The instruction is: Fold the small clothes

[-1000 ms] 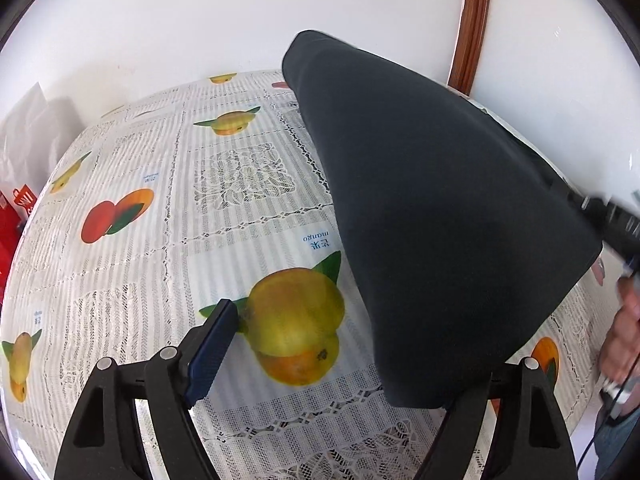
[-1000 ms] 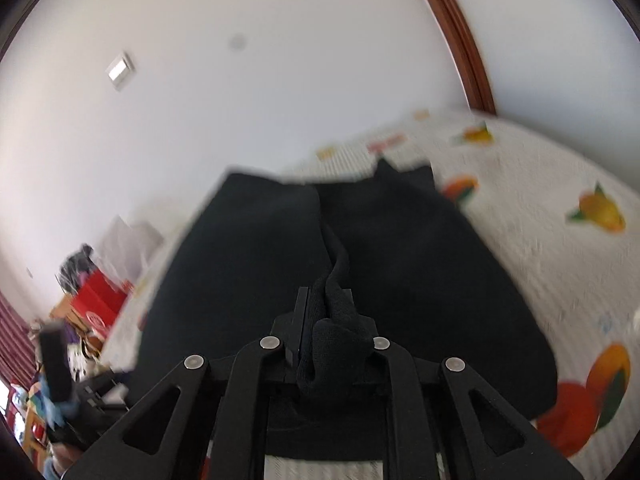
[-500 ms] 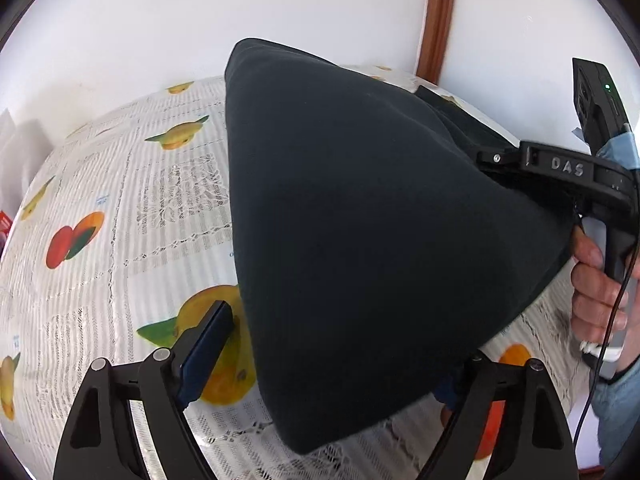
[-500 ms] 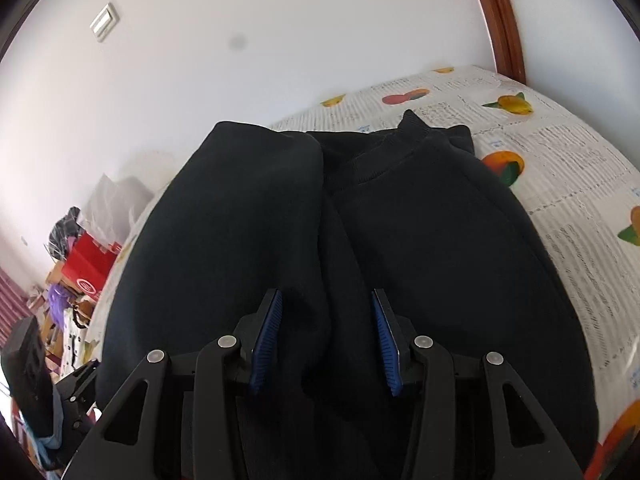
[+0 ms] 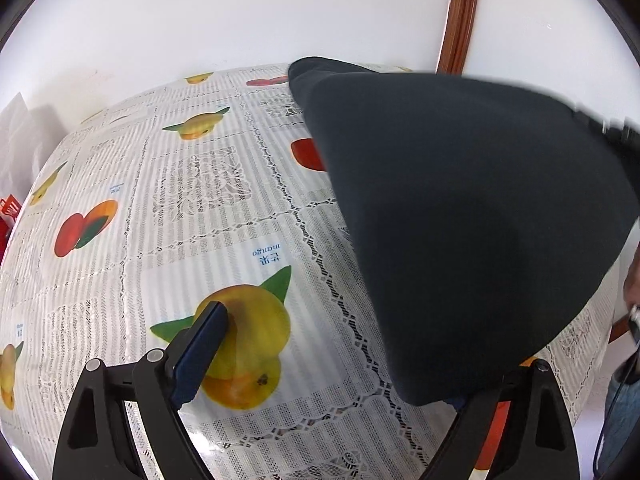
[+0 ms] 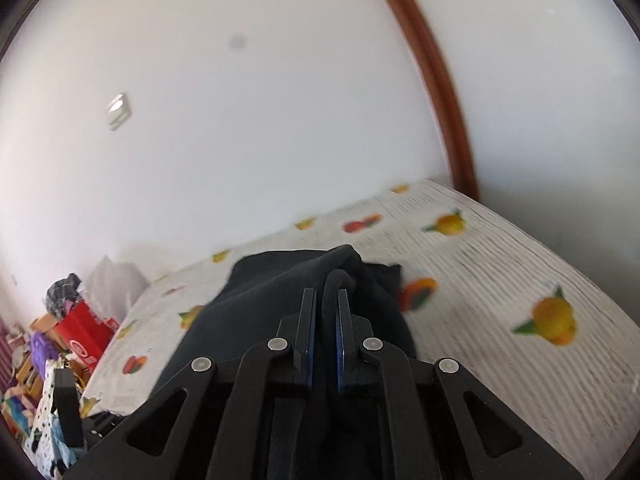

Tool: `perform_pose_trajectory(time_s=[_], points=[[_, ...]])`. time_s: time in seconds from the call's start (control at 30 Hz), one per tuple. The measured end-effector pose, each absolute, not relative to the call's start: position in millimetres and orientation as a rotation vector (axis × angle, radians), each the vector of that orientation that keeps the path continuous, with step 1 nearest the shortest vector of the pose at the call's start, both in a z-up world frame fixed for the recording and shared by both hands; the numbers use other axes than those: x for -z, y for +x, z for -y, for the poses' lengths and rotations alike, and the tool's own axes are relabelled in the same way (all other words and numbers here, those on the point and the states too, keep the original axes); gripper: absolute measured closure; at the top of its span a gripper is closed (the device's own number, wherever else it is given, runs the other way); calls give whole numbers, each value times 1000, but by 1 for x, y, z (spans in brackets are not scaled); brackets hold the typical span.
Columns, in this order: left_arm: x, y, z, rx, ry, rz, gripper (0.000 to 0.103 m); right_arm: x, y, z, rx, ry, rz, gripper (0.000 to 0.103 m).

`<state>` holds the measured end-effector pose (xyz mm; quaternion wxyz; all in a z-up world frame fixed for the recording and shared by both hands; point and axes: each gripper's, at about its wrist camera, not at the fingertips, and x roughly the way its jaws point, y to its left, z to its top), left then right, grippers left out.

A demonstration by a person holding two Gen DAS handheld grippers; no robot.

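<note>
The left gripper [image 5: 332, 344] is hanging over the cloth-covered table [image 5: 224, 216] with its jaws spread wide and opening; the garment's lowest corner is drooping in front of its right finger, but neither pad is pressing on it. Its blue left pad [image 5: 202, 350] is sitting over a printed mango [image 5: 246, 344] on the tablecloth. The dark garment [image 5: 460, 216] is hanging just beyond and to the right of that mango, lifted off the table in a broad cone, its high corner running off to the right where a blurred black tool part is showing. A hand [image 5: 632, 280] is peeking in at the right edge, below that corner.

In the right wrist view, the right gripper [image 6: 325, 300] is pinching a bunched fold of the garment [image 6: 280, 296] between pads pressed nearly together. The rest of the fabric is draping away from the fingers toward the table [image 6: 500, 280], covering part of it. Farther off, left of the garment and past the table edge, a red box [image 6: 82, 334] and mixed clutter are lying on the floor. Behind the table a white wall is standing, with a brown wooden frame [image 6: 436, 88] curving up it and a small switch plate [image 6: 119, 111] to the left.
</note>
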<state>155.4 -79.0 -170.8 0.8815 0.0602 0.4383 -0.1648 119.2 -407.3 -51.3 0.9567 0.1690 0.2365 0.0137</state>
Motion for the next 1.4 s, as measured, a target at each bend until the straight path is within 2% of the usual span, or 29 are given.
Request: perform_pose_trajectory(time_s=[0.2, 0.3, 0.33, 0.4, 0.43, 0.47, 0.53, 0.6, 0.63, 0.67, 0.73, 1.23, 1.4], points=[[172, 155, 78, 343, 132, -910, 10, 106, 125, 424, 27, 336, -654, 95], [169, 151, 79, 350, 124, -916, 13, 101, 116, 423, 44, 335, -657, 91], [167, 148, 80, 351, 122, -919, 15, 98, 111, 424, 55, 328, -653, 86], [165, 146, 82, 363, 114, -921, 24, 94, 103, 426, 64, 331, -659, 81], [164, 144, 83, 371, 111, -920, 30, 94, 100, 427, 54, 336, -671, 77], [163, 143, 85, 377, 110, -919, 35, 95, 97, 427, 42, 340, -689, 68], [162, 141, 88, 396, 101, -919, 43, 98, 93, 424, 20, 327, -715, 61], [161, 140, 89, 415, 81, -920, 52, 104, 91, 422, 30, 316, -722, 62], [161, 139, 90, 431, 72, -922, 61, 107, 92, 422, 28, 318, -721, 68], [159, 137, 91, 451, 64, -921, 75, 109, 95, 421, 16, 323, -710, 81], [156, 133, 94, 460, 68, -905, 87, 111, 99, 416, 27, 310, -693, 87], [155, 139, 20, 271, -16, -882, 88, 97, 170, 350, -115, 251, -682, 91], [155, 134, 9, 282, -21, -882, 77, 91, 156, 344, -63, 168, -682, 91]])
